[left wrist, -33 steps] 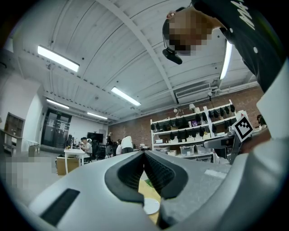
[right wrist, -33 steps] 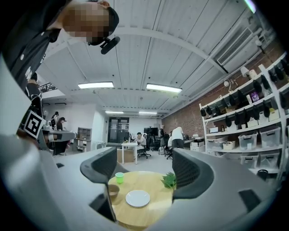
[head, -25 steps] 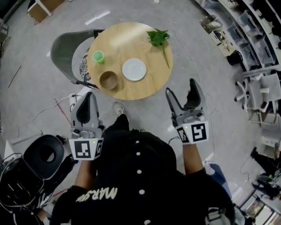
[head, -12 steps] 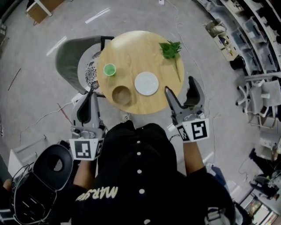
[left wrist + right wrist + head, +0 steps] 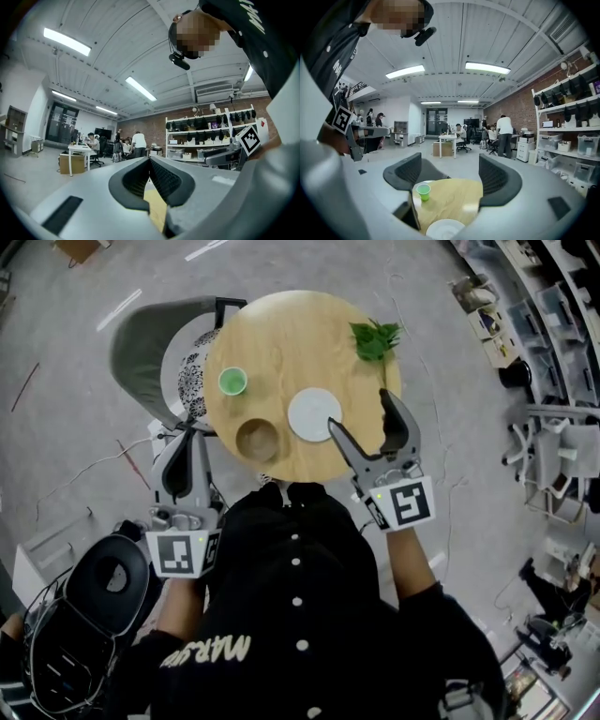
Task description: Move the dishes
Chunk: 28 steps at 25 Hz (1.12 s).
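The round wooden bench [image 5: 291,338] carries a white plate [image 5: 314,414] near its middle. A brown bowl [image 5: 258,440] sits close to the near-left edge, and a green cup [image 5: 232,382] stands farther off on the left. A leafy sprig [image 5: 375,338] lies by the far-right edge. The far half between cup and sprig is bare. A grey chair [image 5: 141,348] is tucked against the left edge.

The right gripper [image 5: 360,411] hangs over the near-right edge, jaws spread wide and empty, just right of the plate. The left gripper [image 5: 190,432] is off the bench beside its near-left edge, jaws pressed together on nothing.
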Motion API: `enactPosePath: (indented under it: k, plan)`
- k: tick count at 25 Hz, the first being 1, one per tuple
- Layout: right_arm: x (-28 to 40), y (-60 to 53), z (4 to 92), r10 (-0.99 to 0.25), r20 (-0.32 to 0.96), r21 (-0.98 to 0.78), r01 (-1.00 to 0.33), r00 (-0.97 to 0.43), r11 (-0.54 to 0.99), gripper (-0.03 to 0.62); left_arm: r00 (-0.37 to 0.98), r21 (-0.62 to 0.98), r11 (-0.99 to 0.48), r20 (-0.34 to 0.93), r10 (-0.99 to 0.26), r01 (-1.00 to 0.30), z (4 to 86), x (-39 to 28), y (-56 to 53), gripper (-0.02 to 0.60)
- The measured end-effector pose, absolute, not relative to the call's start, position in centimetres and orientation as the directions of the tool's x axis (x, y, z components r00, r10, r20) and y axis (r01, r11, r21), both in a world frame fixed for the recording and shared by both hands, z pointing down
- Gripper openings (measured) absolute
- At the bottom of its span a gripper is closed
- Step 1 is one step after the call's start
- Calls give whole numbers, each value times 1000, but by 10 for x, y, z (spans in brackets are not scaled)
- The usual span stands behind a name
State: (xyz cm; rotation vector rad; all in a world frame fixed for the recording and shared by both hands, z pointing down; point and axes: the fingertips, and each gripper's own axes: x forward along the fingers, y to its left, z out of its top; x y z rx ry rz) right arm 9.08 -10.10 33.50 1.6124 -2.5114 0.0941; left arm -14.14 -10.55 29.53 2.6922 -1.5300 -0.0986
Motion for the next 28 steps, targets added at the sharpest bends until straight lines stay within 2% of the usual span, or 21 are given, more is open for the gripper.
enactPosePath:
  k: [5, 17, 22, 28]
  plan:
    - [68, -125, 370, -819, 290, 21, -852, -495, 523, 374, 469, 90, -470, -28, -883, -878, 297, -136, -117, 3]
    - [-36, -181, 467, -604, 429, -8, -671, -672, 741, 383, 413, 106, -406, 52, -909, -908, 328, -133, -122, 3]
    - [-77, -191, 516, -500, 503, 28, -564, -705, 825, 383, 391, 105, -381, 95, -916, -919, 343, -140, -117, 3]
    - [-107, -204, 574, -441, 593, 30, -530, -673, 848, 391, 357, 95, -346, 138, -924, -933, 362, -158, -113, 3]
